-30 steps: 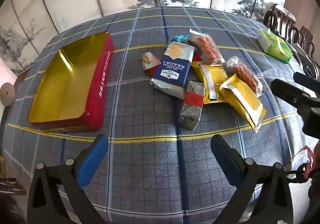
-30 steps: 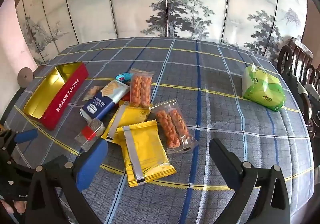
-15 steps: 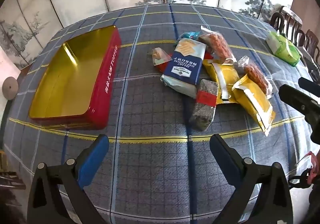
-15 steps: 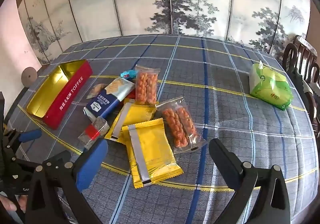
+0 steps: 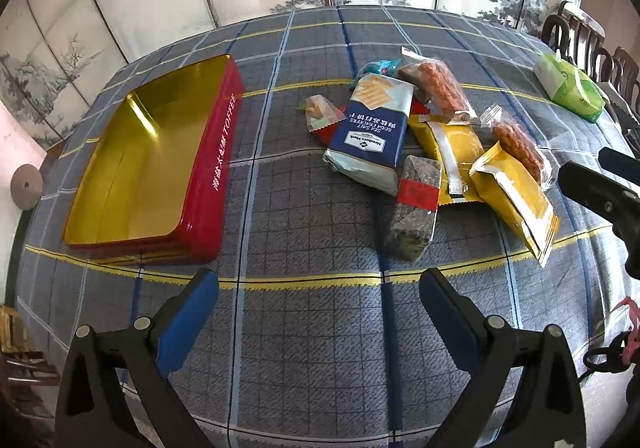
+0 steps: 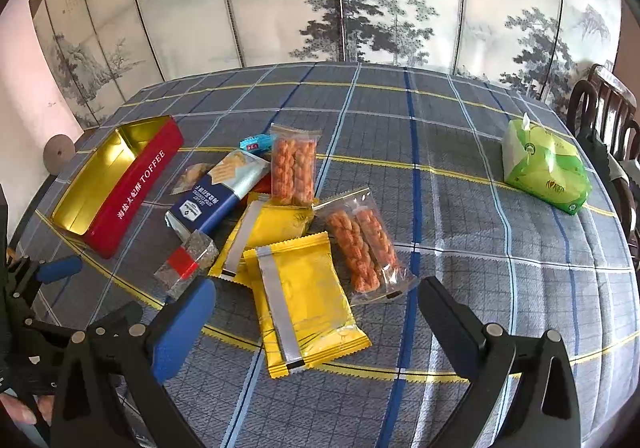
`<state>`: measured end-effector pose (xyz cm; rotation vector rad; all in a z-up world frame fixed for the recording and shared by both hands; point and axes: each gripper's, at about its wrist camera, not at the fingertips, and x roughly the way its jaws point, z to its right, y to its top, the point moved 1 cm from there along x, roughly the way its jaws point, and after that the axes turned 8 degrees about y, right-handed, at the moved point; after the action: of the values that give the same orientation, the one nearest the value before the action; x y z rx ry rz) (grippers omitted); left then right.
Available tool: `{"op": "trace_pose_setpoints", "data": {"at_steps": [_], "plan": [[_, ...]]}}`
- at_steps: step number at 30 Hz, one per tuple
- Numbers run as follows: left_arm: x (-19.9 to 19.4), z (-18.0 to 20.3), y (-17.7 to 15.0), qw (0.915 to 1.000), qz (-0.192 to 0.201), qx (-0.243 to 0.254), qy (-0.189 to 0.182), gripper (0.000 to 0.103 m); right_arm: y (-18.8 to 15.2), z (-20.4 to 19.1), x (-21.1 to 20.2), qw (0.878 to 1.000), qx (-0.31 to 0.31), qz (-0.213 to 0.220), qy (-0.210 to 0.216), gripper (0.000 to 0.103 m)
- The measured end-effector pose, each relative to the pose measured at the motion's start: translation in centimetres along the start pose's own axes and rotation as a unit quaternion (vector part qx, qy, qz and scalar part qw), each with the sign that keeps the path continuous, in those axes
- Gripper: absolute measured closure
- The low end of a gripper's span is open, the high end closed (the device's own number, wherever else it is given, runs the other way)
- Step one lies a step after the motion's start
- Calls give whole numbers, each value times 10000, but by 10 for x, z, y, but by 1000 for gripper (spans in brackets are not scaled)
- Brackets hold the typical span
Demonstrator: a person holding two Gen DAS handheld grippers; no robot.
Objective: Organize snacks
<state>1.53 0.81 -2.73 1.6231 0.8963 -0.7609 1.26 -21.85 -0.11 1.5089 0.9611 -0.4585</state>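
- The left gripper point(image 5: 318, 288) is held above the near part of the desk point(image 5: 312, 348), which is covered by a blue-grey plaid cloth; its jaws are spread wide and nothing is grasped between them.
- The right gripper point(image 6: 316, 300) is likewise seen with its jaws released and empty, hovering over the near end of the snack pile.
- A red toffee tin point(image 5: 212, 167) with a gold interior is seen lying open on the left side of the desk, apart from the snacks; no snack can be seen inside it.
- The snacks are gathered in a loose heap near the middle of the desk.
- A blue cracker pack point(image 5: 370, 131) is laid at the left of the heap, with a small clear wrapped sweet point(image 5: 320, 113) just beside it and a teal wrapper point(image 5: 378, 67) partly hidden behind it.
- A dark bar with a red band point(image 5: 414, 207) is seen leaning against the near end of the cracker pack.
- Two yellow packets point(image 6: 298, 296) are overlapped, seam side up, the nearer one lying closest to the right gripper.
- Two clear bags of orange twisted snacks point(image 6: 360, 244) are placed at the far and right edges of the heap.
- A green tissue pack point(image 6: 544, 167) is set well apart, at the right.
- A dark wooden chair point(image 6: 604, 107) is seen beyond the desk edge.
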Motion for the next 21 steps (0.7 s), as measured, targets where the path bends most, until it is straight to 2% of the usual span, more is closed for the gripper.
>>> {"op": "trace_pose_setpoints", "data": {"at_steps": [21], "plan": [[-1,-1,0,10000,-1,-28,-5,3,1,-4,1,10000,-60,-42,-24,0]]}}
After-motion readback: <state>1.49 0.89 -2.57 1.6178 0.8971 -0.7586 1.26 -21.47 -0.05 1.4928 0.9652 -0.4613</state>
